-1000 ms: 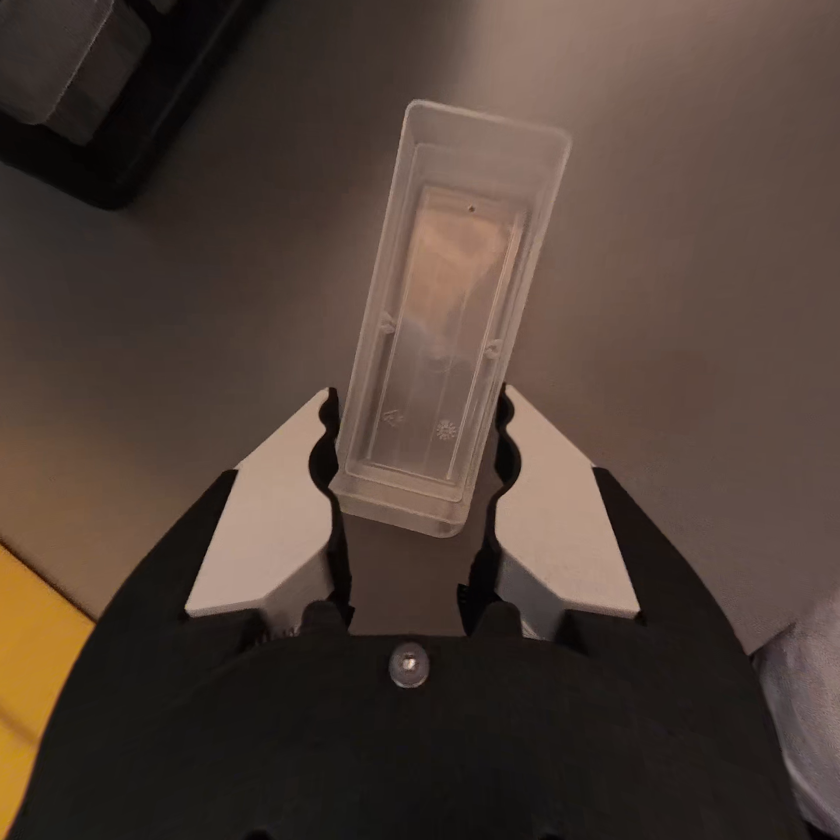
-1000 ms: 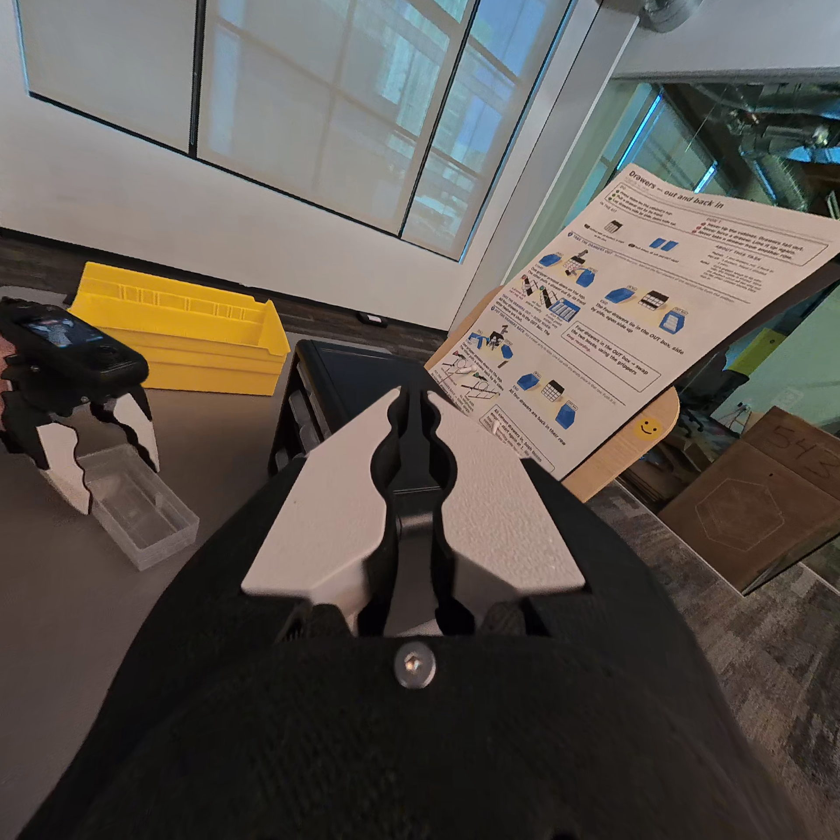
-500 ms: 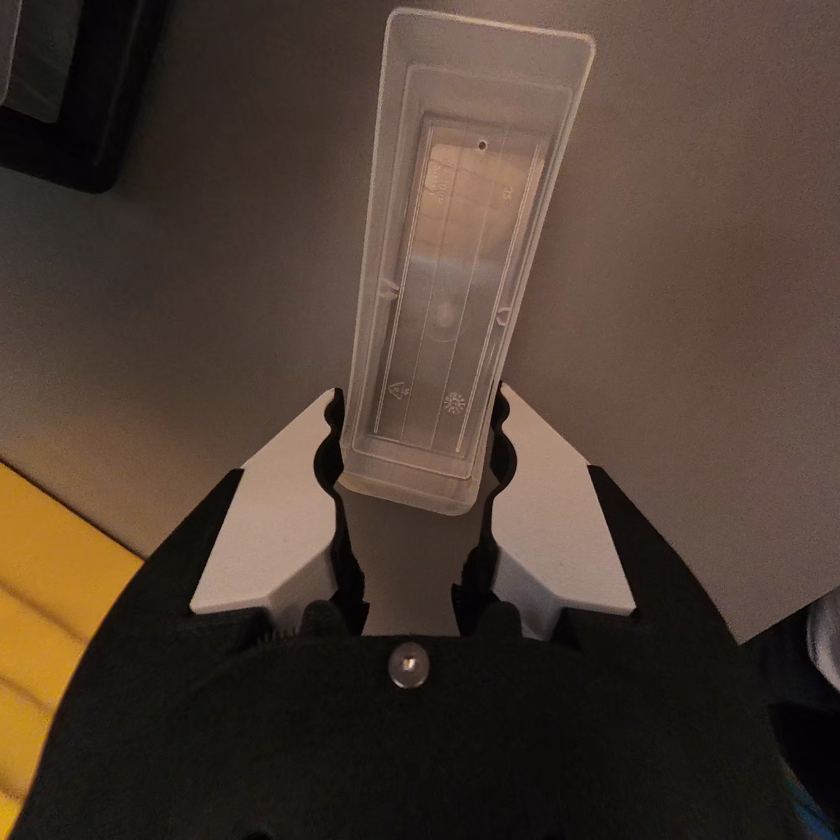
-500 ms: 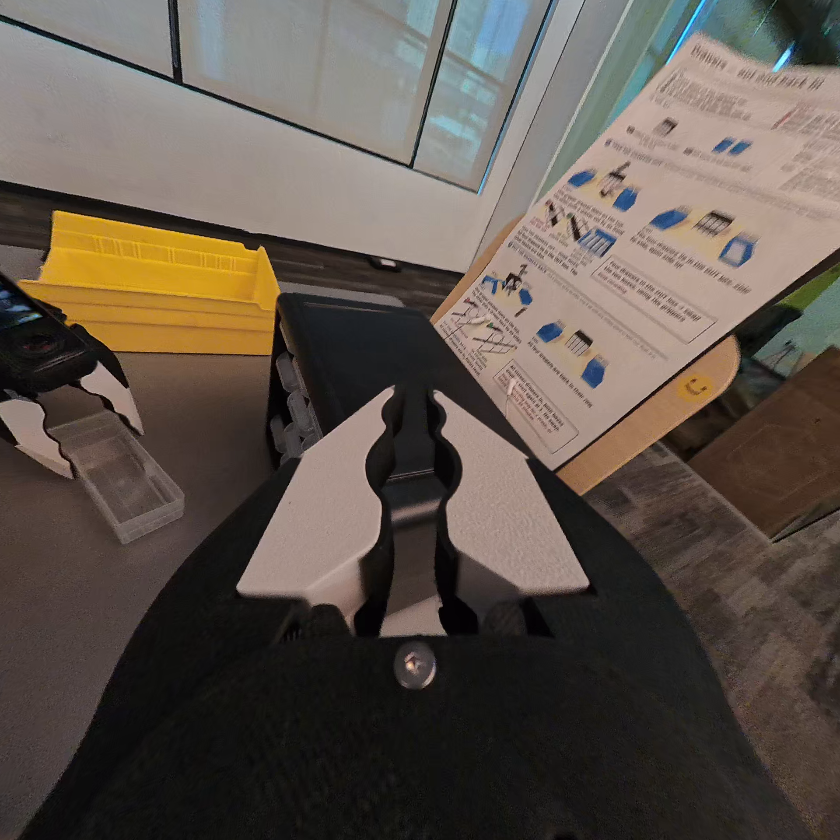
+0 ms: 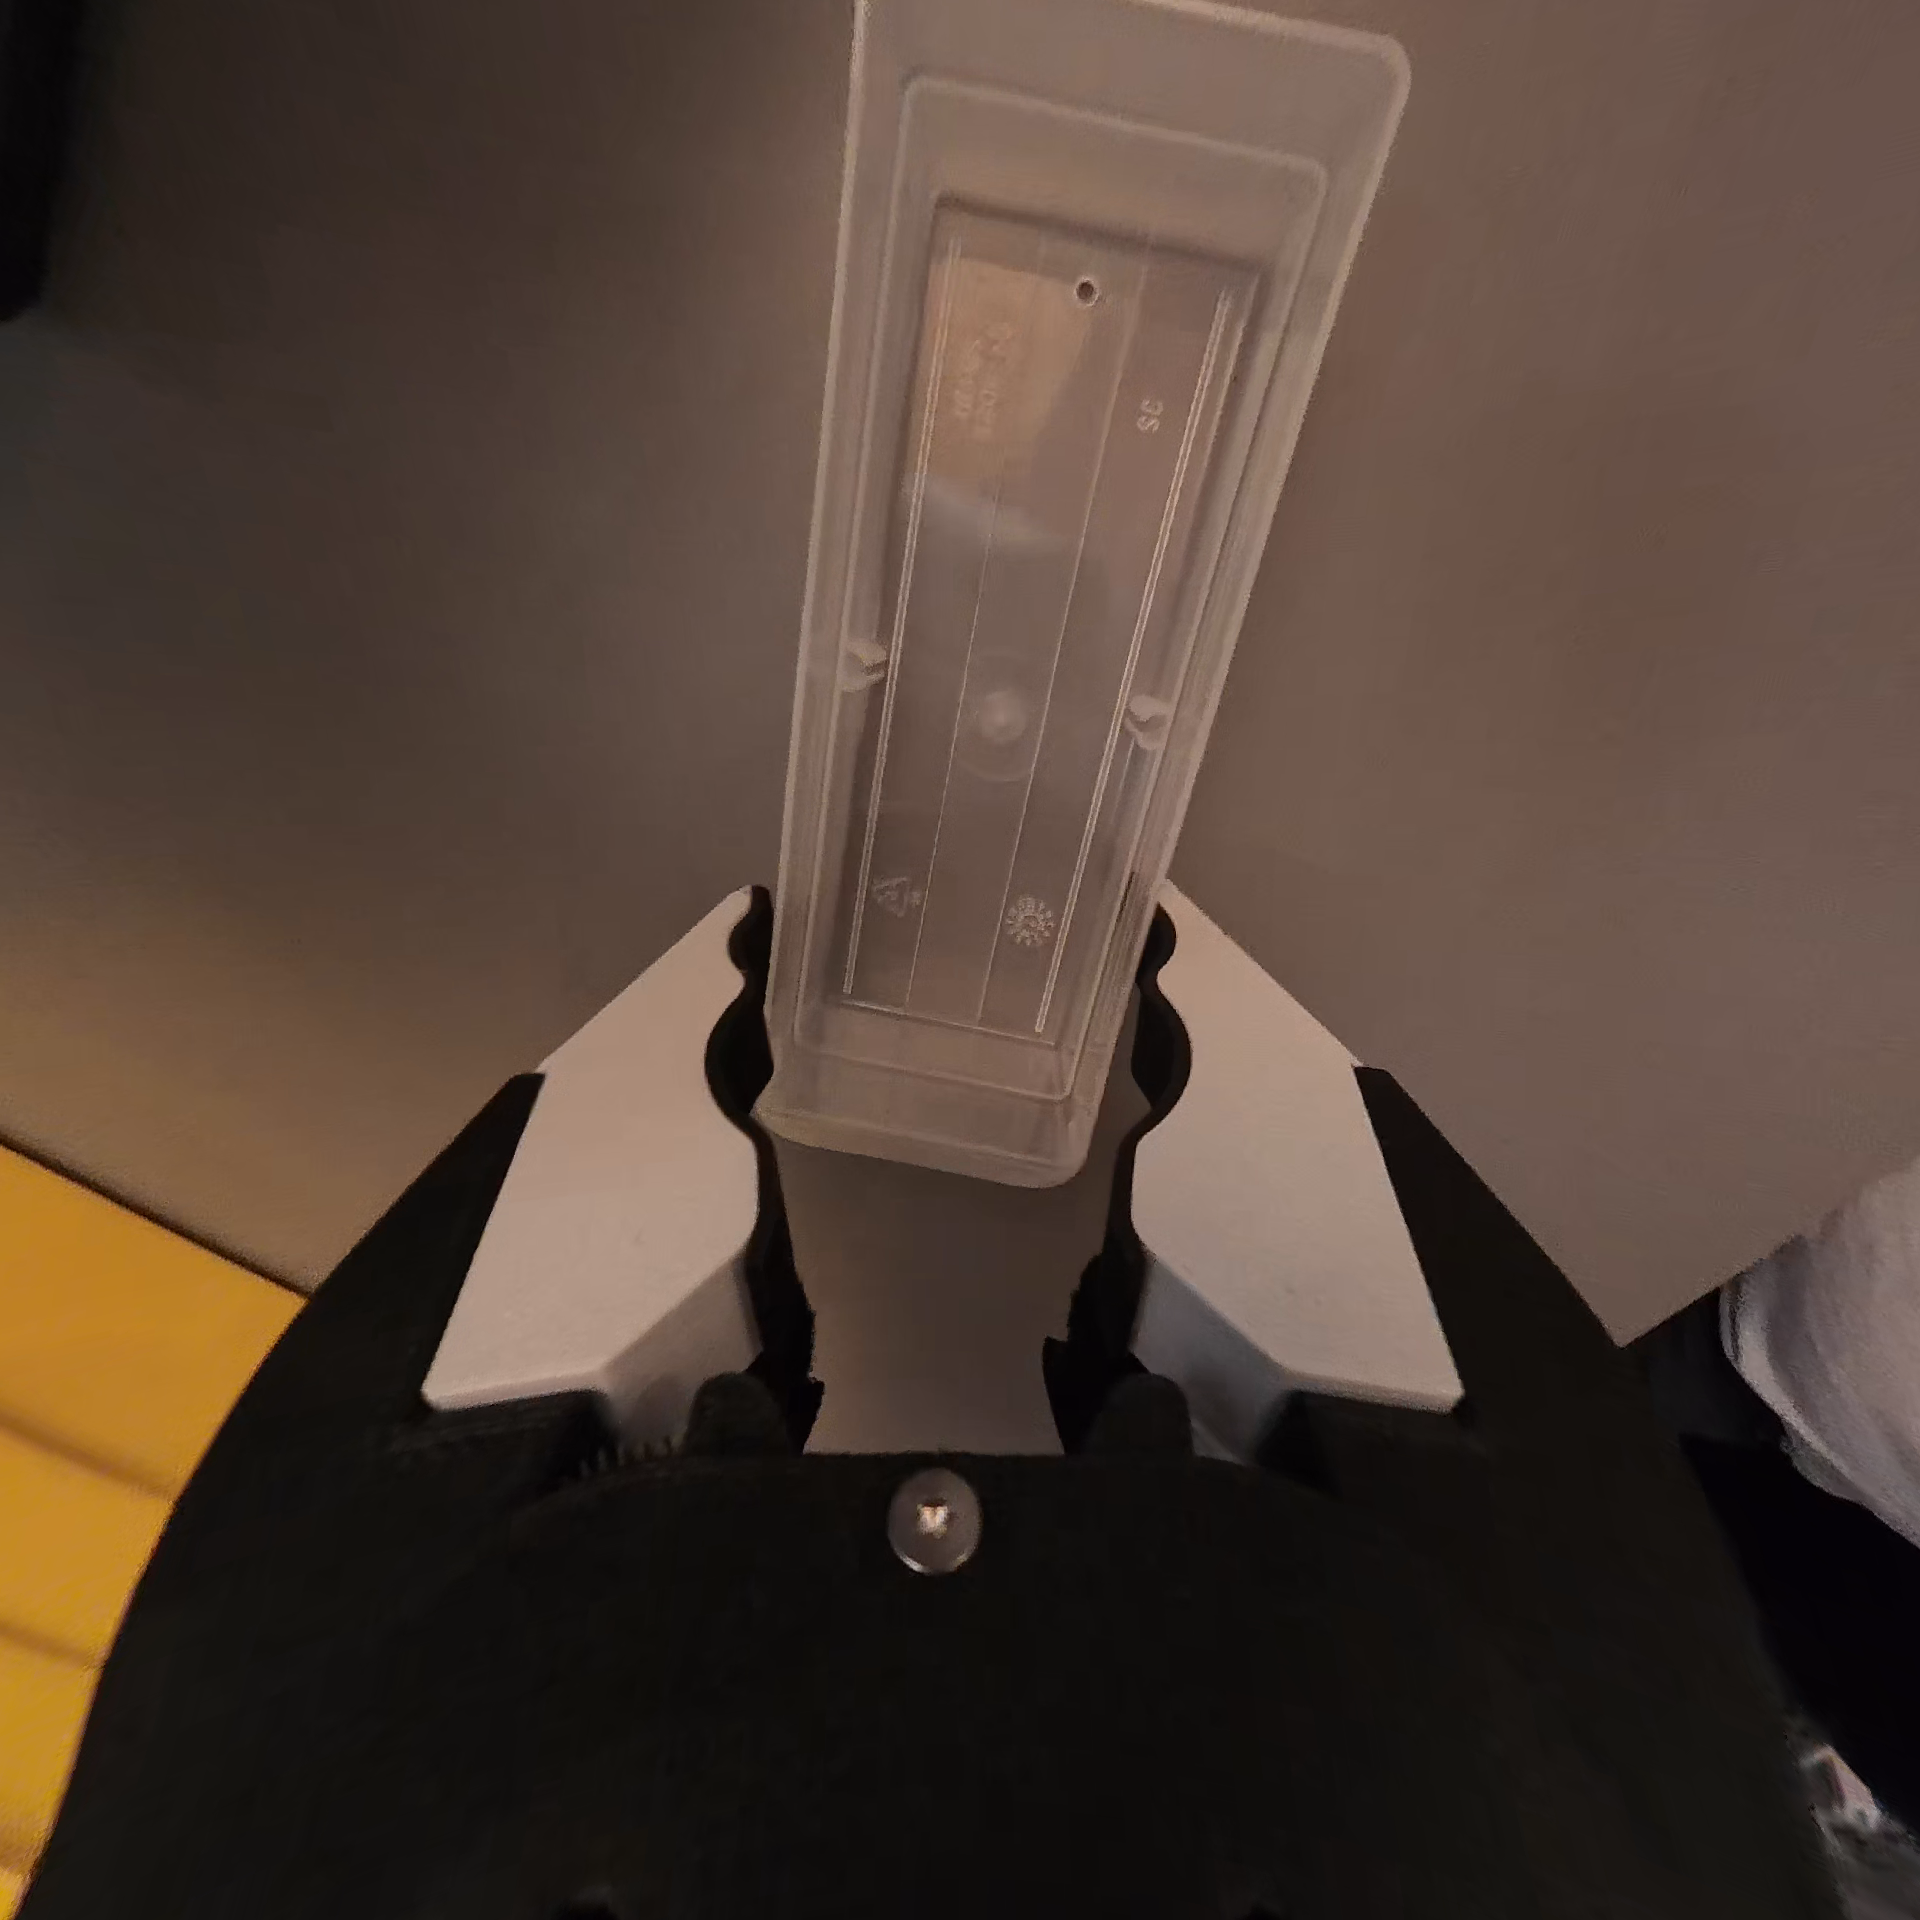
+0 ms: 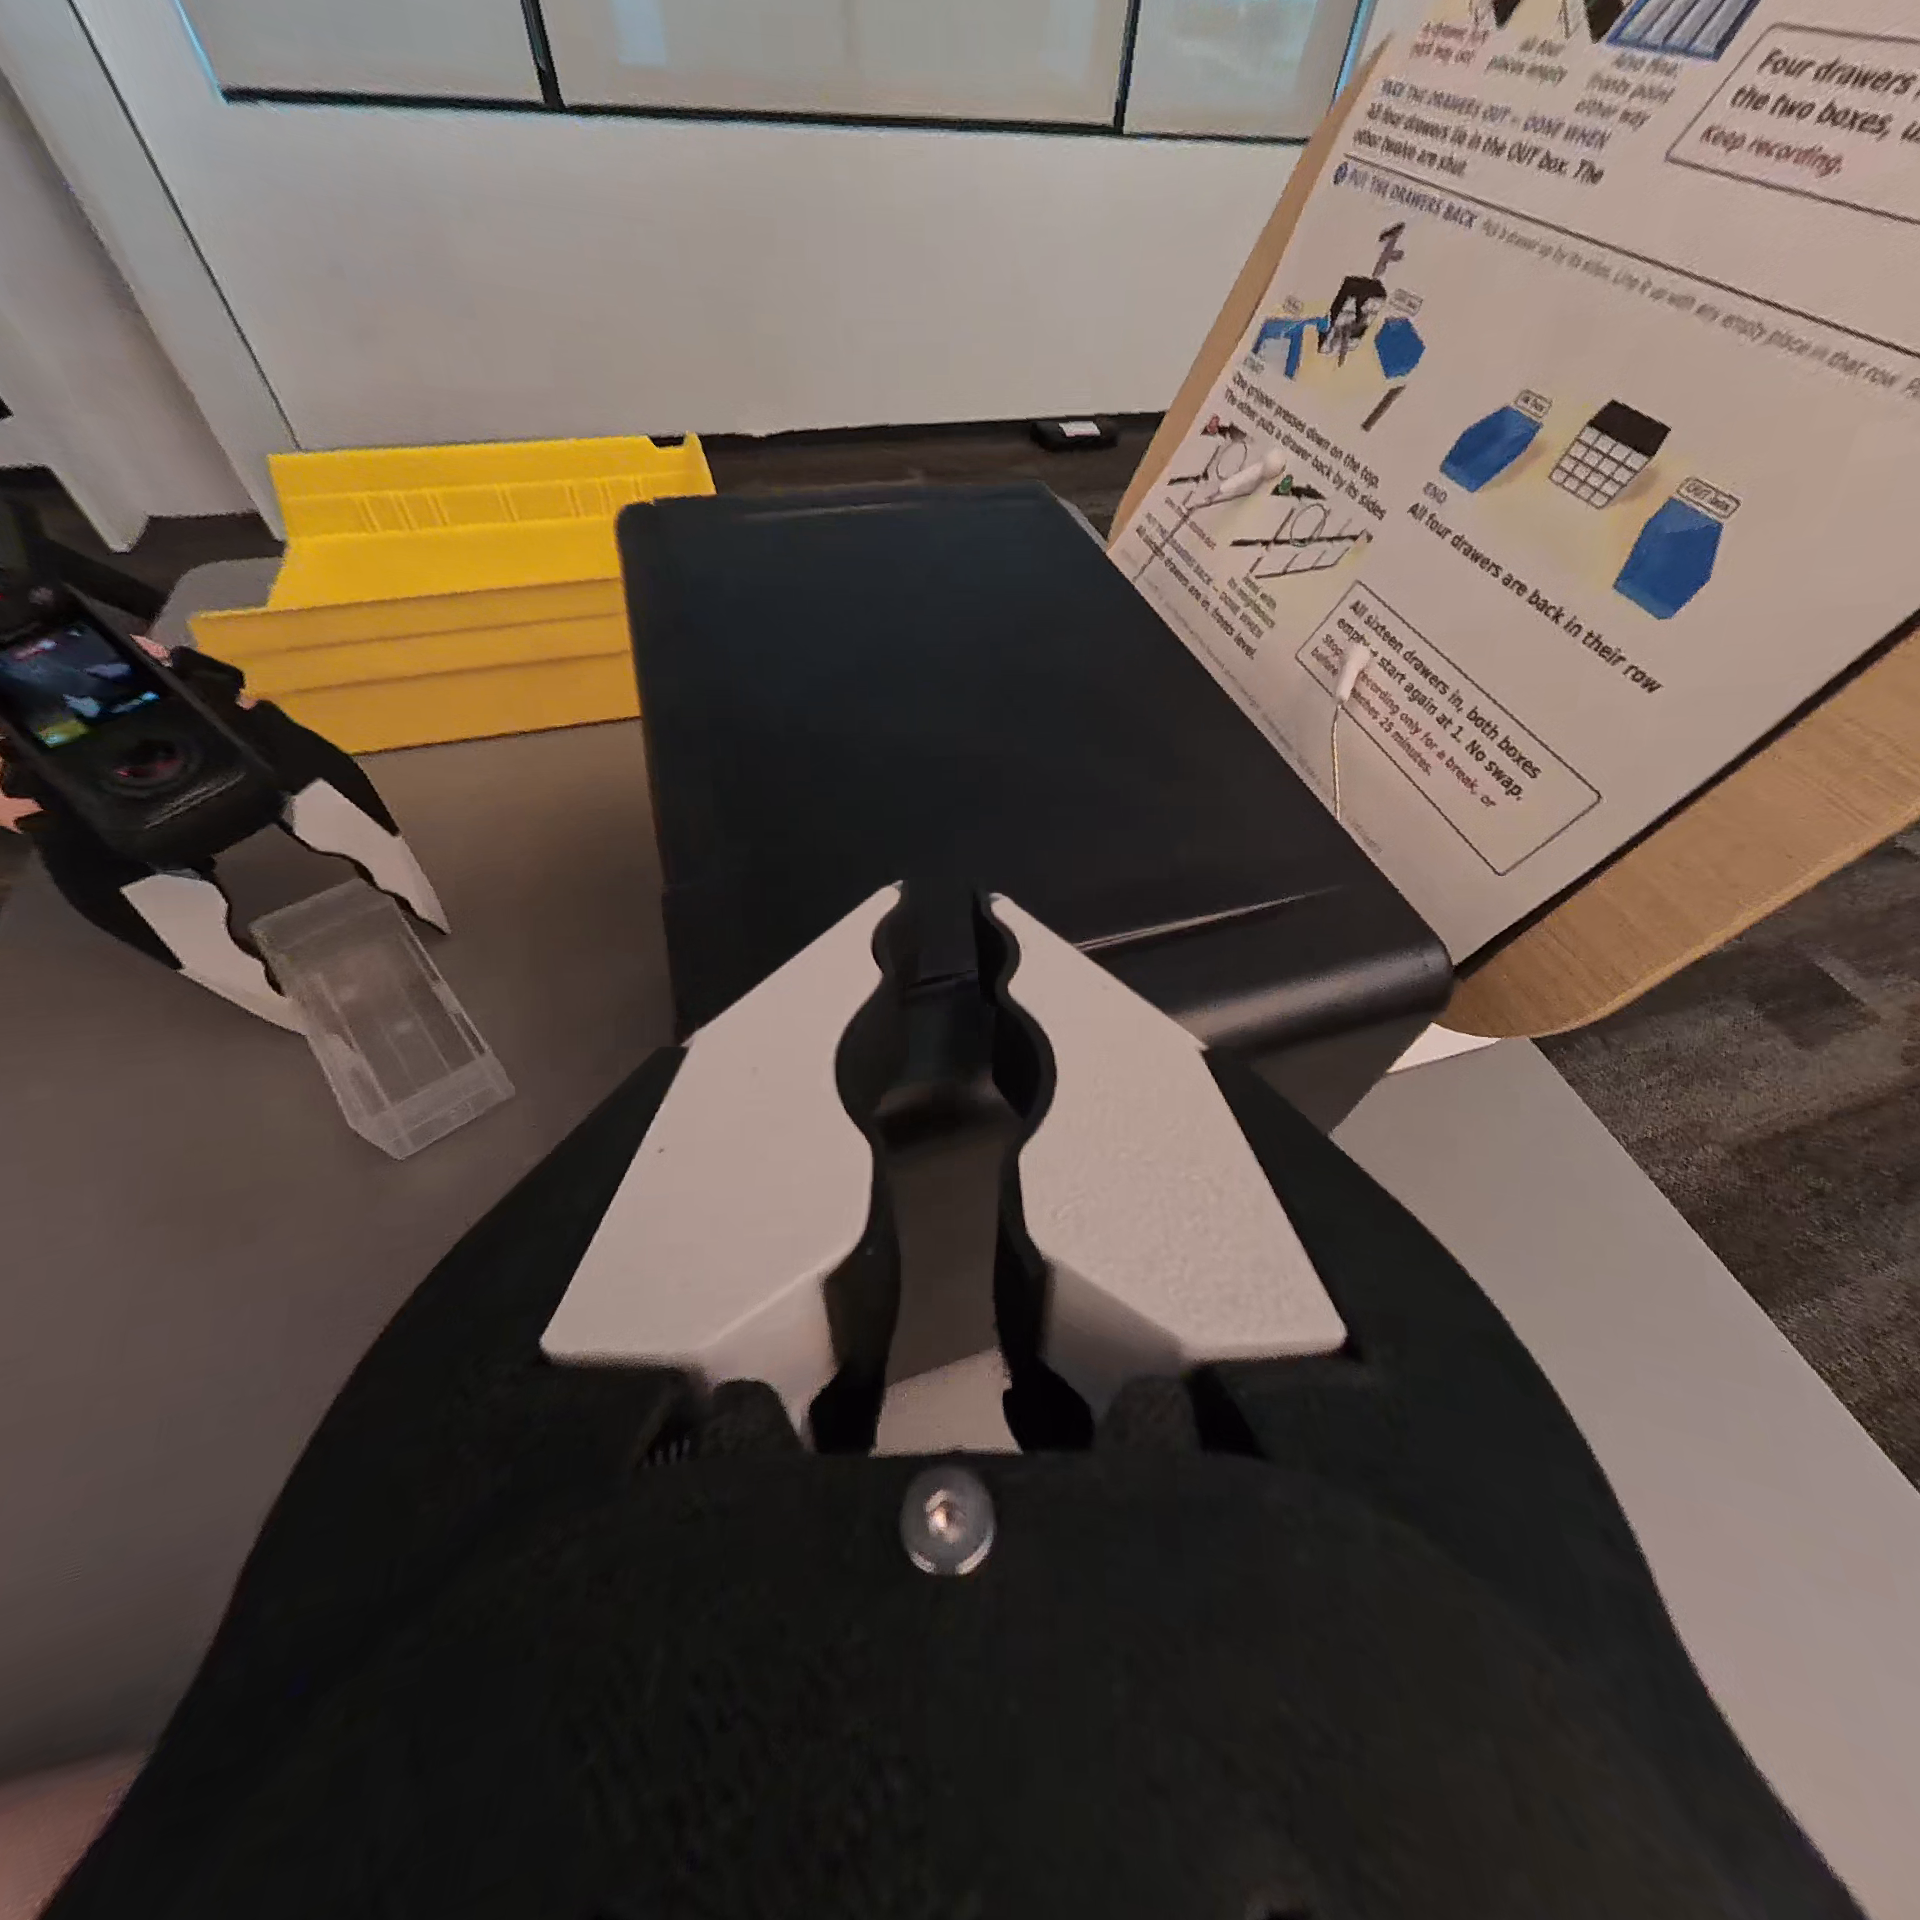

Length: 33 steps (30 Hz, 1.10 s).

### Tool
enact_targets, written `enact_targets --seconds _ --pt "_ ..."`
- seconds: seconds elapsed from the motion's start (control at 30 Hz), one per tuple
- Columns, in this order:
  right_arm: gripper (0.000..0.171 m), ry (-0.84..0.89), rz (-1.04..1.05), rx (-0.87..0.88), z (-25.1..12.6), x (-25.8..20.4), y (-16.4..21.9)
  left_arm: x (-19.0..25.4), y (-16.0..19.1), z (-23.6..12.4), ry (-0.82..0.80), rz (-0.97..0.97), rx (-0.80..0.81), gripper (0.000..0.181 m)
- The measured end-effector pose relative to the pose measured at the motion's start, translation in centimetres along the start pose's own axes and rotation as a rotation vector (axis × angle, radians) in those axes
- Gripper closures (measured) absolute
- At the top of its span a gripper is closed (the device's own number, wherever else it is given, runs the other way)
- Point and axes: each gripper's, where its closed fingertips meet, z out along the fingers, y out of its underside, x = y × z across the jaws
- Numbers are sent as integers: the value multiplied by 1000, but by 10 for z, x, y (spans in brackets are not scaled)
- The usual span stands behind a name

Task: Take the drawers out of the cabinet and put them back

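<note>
Left tongs (image 5: 951, 997) grip a clear drawer (image 5: 1049, 623) by its sides; right tongs (image 6: 940, 914), nearly closed and empty, point at the cabinet (image 6: 935, 707).

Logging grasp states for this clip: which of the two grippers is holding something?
The left gripper: its jaws clamp the near end of a clear plastic drawer by its sides. The right gripper has its jaws nearly together, empty, over the black cabinet.
</note>
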Motion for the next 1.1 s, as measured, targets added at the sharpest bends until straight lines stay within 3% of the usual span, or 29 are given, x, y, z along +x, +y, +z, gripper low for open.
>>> enact_targets --seconds 0.2,0.43,0.73,1.1 --pt "168 20 -29 2 3 5 -1 -3 -2 -3 -36 40 -15 119" --pt "168 61 -35 -4 1 10 -2 -7 -7 -23 -36 -53 75 120" --pt "171 44 -68 -18 11 7 -4 -30 -24 -51 -96 -459 195 119" --pt "171 29 -86 -73 11 9 9 -45 -35 -53 -127 -667 129 119"
